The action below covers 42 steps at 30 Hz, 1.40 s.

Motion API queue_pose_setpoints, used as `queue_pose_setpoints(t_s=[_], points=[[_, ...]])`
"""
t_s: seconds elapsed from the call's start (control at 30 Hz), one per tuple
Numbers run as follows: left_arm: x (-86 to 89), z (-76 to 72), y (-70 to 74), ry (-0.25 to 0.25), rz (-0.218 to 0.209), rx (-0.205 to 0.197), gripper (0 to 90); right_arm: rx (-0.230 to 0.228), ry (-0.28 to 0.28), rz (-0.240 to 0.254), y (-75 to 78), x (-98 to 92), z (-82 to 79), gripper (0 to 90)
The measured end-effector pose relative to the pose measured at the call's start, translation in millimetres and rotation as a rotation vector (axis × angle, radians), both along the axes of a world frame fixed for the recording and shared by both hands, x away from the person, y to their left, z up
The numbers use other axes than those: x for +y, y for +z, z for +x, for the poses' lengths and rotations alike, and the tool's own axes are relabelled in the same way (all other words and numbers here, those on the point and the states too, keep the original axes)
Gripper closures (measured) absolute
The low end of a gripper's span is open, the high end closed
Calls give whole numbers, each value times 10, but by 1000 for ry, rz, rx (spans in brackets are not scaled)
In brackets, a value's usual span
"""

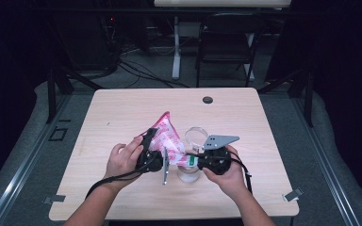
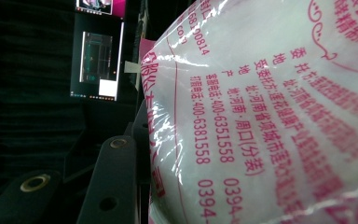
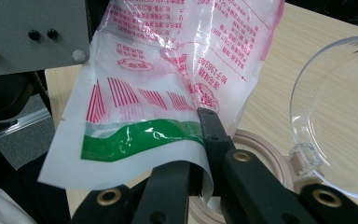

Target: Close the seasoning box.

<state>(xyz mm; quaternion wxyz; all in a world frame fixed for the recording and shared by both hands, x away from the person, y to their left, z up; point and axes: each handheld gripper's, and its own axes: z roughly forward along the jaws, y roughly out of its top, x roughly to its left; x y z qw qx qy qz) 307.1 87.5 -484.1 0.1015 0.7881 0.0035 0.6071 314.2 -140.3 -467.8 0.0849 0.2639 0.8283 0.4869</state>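
A pink-and-white plastic bag (image 1: 168, 133) of white powder, printed in red, hangs tilted over the middle of the wooden table (image 1: 122, 113). My left gripper (image 1: 152, 147) is shut on the bag's side; in the left gripper view the bag (image 2: 261, 116) presses against one black finger (image 2: 114, 182) and hides the other. My right gripper (image 1: 194, 160) is shut on the bag's lower edge (image 3: 135, 140), just below its green stripe, with its fingertips (image 3: 207, 126) pinching the film. Beneath stands a clear jar (image 1: 188, 175) with a pale rim (image 3: 265, 149) and its hinged clear lid (image 3: 335, 116) swung open.
A black grommet (image 1: 208, 100) sits near the table's far edge. A dark folding chair (image 1: 226, 42) and a desk leg (image 1: 176, 47) stand beyond the table. The left gripper's grey plate (image 3: 32, 32) is close beside the bag. A lit monitor (image 2: 98, 60) hangs in the dark background.
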Motion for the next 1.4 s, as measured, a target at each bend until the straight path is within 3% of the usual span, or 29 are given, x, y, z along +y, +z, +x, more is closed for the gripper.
queue_pose_setpoints(t_s=[1.4], points=[[-21,-22,63,-4,36,-38,618,11,-21,0,-9,-19,16,900]])
